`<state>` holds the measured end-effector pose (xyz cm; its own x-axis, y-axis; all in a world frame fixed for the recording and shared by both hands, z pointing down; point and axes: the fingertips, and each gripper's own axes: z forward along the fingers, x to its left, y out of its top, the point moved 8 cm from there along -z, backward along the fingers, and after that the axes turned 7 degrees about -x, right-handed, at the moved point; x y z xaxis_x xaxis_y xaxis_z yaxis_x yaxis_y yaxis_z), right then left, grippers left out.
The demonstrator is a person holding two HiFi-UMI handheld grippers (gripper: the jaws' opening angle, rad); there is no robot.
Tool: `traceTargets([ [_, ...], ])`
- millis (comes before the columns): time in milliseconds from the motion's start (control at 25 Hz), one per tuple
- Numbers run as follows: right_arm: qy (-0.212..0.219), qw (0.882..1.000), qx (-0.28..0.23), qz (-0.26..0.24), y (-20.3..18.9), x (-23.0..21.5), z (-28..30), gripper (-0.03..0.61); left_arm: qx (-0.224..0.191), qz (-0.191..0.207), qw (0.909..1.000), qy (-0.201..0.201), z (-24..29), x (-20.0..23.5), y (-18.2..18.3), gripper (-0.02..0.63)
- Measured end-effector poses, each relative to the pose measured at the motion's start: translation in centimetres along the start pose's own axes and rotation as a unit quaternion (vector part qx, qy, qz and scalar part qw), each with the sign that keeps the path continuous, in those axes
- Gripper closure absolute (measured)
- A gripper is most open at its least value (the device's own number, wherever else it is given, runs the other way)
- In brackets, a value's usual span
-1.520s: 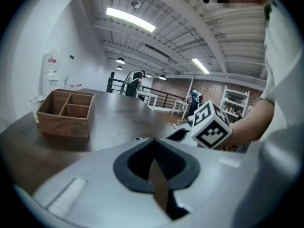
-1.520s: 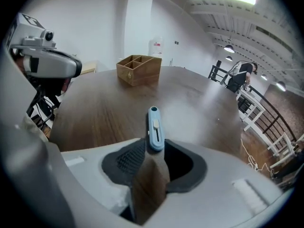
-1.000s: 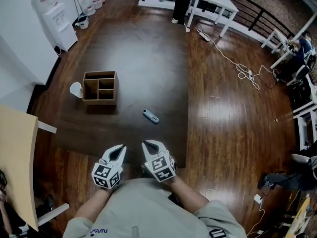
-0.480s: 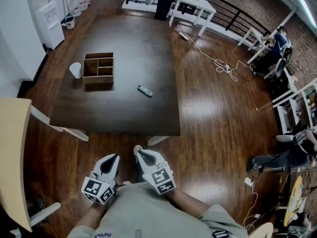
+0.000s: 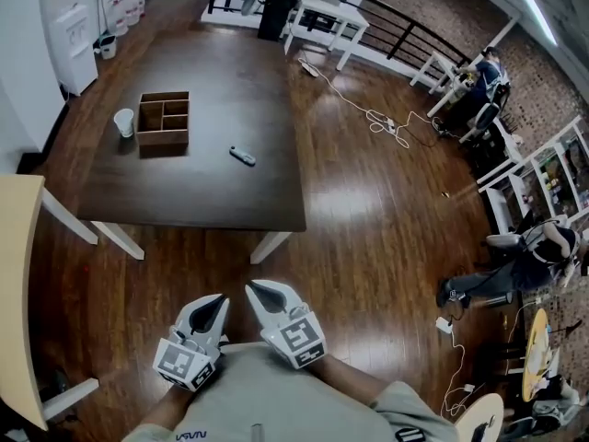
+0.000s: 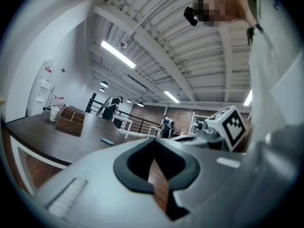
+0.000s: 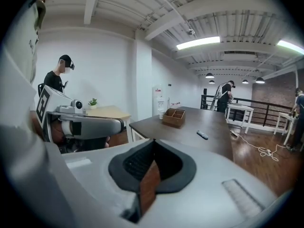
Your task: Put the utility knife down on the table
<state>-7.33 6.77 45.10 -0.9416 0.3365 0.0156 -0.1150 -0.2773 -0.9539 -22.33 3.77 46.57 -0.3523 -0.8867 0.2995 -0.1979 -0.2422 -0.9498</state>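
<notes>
Holding both tools low in front of the shirt, above the wood floor (image 5: pixel 368 247), well apart from the bench (image 5: pixel 202 205). Left tool (image 5: pixel 214 304) shut, jaws together at the tips, nothing clamped between, only a thin brown strip of floor showing behind the pads. Right tool (image 5: pixel 256 289) the same: closed tight, empty, pointing a little downward toward the bench. Side by side, near each other, not touching, marker cubes toward the body.

Knife (image 5: pixel 243 157) lying flat on the dark bench top, alone in the right half, touched by no tool. To its left and farther back, a wooden box (image 5: pixel 164 122) with open compartments, standing upright. Just beside the box, on its left, a white cup (image 5: pixel 123 122). Knife apart from both.

Beyond the bench, a water dispenser (image 5: pixel 66 26) at the white wall, a black railing (image 5: pixel 414 37), a white table (image 5: pixel 322 17) and a cable (image 5: pixel 359 109) on the floor. At the left edge, part of a pale table (image 5: pixel 17 284).
</notes>
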Motion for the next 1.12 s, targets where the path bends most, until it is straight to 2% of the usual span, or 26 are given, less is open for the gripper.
traceTargets([
  [240,-0.020,1.000,-0.017,0.005,-1.2,-0.6,-4.9,0.577,0.010,0.018,0.9996,-0.021,0.7,-4.5,-1.1,0.612],
  [560,-0.038,0.998,-0.059,0.004,-3.4,-4.0,-12.7,0.578,0.015,0.044,0.9979,-0.044,4.3,-11.6,-3.2,0.612],
  [720,-0.033,0.996,-0.087,-0.009,-4.3,-6.2,-17.7,0.577,0.003,0.053,0.9981,-0.029,6.1,-16.5,-4.4,0.612],
  [960,-0.027,0.993,-0.111,-0.010,-6.1,-9.2,-25.5,0.578,0.017,0.054,0.9983,0.013,7.0,-23.6,-7.6,0.612],
  [1120,-0.022,0.993,-0.118,-0.005,-7.5,-10.2,-29.5,0.578,0.018,0.062,0.9974,0.032,7.2,-27.5,-8.3,0.612],
])
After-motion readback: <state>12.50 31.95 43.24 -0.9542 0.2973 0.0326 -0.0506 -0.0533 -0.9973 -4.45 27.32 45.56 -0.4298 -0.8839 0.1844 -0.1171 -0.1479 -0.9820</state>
